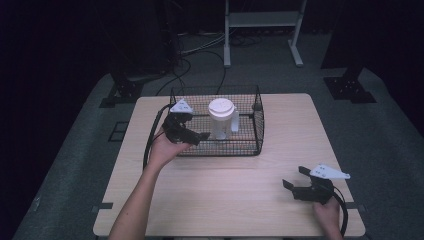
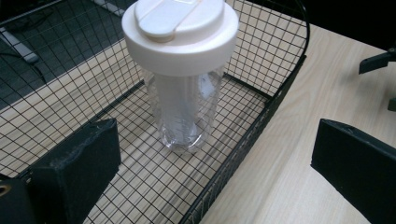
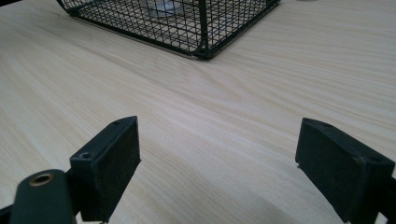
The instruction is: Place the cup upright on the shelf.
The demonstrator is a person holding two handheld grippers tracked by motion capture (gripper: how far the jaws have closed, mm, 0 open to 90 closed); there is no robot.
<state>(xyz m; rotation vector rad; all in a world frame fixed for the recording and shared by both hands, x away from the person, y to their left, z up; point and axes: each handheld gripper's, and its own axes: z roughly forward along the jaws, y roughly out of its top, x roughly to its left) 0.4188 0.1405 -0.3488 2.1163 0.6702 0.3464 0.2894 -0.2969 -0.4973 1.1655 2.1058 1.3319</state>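
Your left gripper (image 1: 194,135), matte black with a grey three-cornered plate on top, sits at the 9 o'clock side of the black wire-mesh basket (image 1: 258,122), its jaws spread wide and holding nothing. In the left gripper view its jaws straddle the basket's near wall: one blocky, rough-faced pad lies inside over the mesh floor, the other outside above the pale wood-grain table (image 2: 299,154). Between and beyond them stands the clear plastic shaker bottle with the broad white round lid (image 2: 181,74), upright on the basket's grid floor, not touched by either pad. Its wall is transparent and faintly ribbed, narrowing toward a rounded base, and the lid is smooth and thick with a raised flip tab across the top. In the high view the bottle (image 1: 221,117) stands near the middle of the rectangular basket, a little toward its 9 o'clock half, and the basket rests at the table's 12 o'clock side. Your right gripper (image 1: 295,181) is well apart from all this, at the table's 4 o'clock corner, held low over bare laminate. Its jaws are also spread wide with nothing between them, and the right gripper view shows their flat black pads over the streaky light wood grain, with a rounded corner of the basket (image 3: 201,28) at 12 o'clock.
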